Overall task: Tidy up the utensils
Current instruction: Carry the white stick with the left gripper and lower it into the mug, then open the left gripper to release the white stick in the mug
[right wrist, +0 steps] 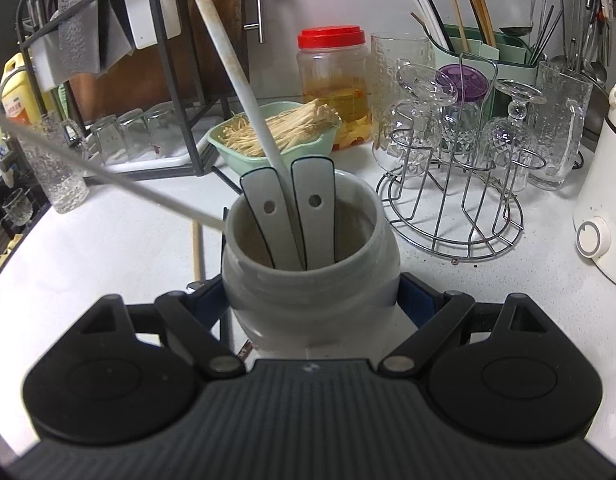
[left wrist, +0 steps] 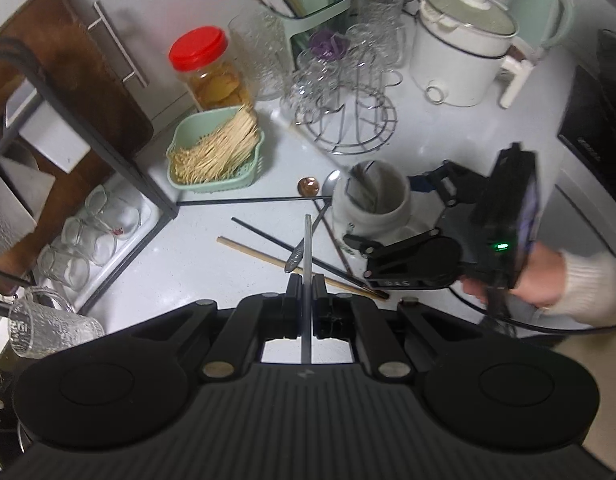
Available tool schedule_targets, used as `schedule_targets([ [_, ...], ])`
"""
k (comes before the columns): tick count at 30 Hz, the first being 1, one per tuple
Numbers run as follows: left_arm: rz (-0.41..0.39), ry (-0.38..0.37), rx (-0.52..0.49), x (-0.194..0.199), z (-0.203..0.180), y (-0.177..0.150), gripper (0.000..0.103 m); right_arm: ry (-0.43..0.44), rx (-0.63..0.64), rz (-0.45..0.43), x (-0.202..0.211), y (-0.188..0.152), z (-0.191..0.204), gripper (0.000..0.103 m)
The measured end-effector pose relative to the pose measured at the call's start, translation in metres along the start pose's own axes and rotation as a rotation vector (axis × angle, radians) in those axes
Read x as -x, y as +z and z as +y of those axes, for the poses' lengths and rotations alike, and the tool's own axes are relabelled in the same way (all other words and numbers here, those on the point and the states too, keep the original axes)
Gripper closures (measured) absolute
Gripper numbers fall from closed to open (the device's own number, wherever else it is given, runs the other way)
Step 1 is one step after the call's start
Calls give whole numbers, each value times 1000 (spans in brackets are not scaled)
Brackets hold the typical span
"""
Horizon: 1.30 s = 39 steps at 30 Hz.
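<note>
My left gripper (left wrist: pixel 306 286) is shut on a thin grey chopstick (left wrist: pixel 308 248) that points forward above the counter. Its tip shows in the right wrist view (right wrist: pixel 108 178) reaching the rim of the white ceramic jar (right wrist: pixel 308 276). My right gripper (right wrist: pixel 311 300) is shut on the jar, which also shows in the left wrist view (left wrist: pixel 371 200). The jar holds two flat grey handles (right wrist: pixel 284 220) and a long white utensil (right wrist: pixel 236 72). On the counter lie a metal spoon (left wrist: pixel 321 196), a copper spoon (left wrist: pixel 308 186), a black chopstick (left wrist: pixel 292 246) and a wooden chopstick (left wrist: pixel 276 258).
A green basket of toothpicks (left wrist: pixel 216 152), a red-lidded jar (left wrist: pixel 206 68), a wire rack of glasses (left wrist: pixel 343 92), a white cooker (left wrist: pixel 459 52) and a green utensil caddy (left wrist: pixel 308 4) stand behind. A black shelf frame (left wrist: pixel 88 128) with glasses stands at the left.
</note>
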<state>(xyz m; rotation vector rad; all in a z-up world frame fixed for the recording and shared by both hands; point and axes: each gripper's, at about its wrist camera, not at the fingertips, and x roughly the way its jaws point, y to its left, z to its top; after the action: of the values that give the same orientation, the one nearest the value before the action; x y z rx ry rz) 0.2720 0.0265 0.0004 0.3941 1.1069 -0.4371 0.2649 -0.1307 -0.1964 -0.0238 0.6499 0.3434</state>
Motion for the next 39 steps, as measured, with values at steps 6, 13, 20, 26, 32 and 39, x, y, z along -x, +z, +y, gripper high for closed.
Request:
schedule_targets([
  [6, 14, -40, -27, 44, -4, 16, 98, 12, 15, 7, 0, 1, -1, 12],
  [13, 35, -99, -15, 77, -8, 31, 98, 23, 28, 17, -1, 2, -2, 12],
  [20, 54, -139, -53, 66, -18, 45, 98, 32, 37, 20, 0, 2, -3, 12],
  [26, 112, -163, -100, 41, -21, 57, 98, 38, 42, 19, 2, 0, -2, 12],
  [32, 149, -172, -140, 9, -16, 67, 98, 36, 37, 15, 3, -1, -2, 12],
  [39, 196, -221, -169, -28, -17, 81, 98, 19, 29, 9, 3, -2, 0, 12],
])
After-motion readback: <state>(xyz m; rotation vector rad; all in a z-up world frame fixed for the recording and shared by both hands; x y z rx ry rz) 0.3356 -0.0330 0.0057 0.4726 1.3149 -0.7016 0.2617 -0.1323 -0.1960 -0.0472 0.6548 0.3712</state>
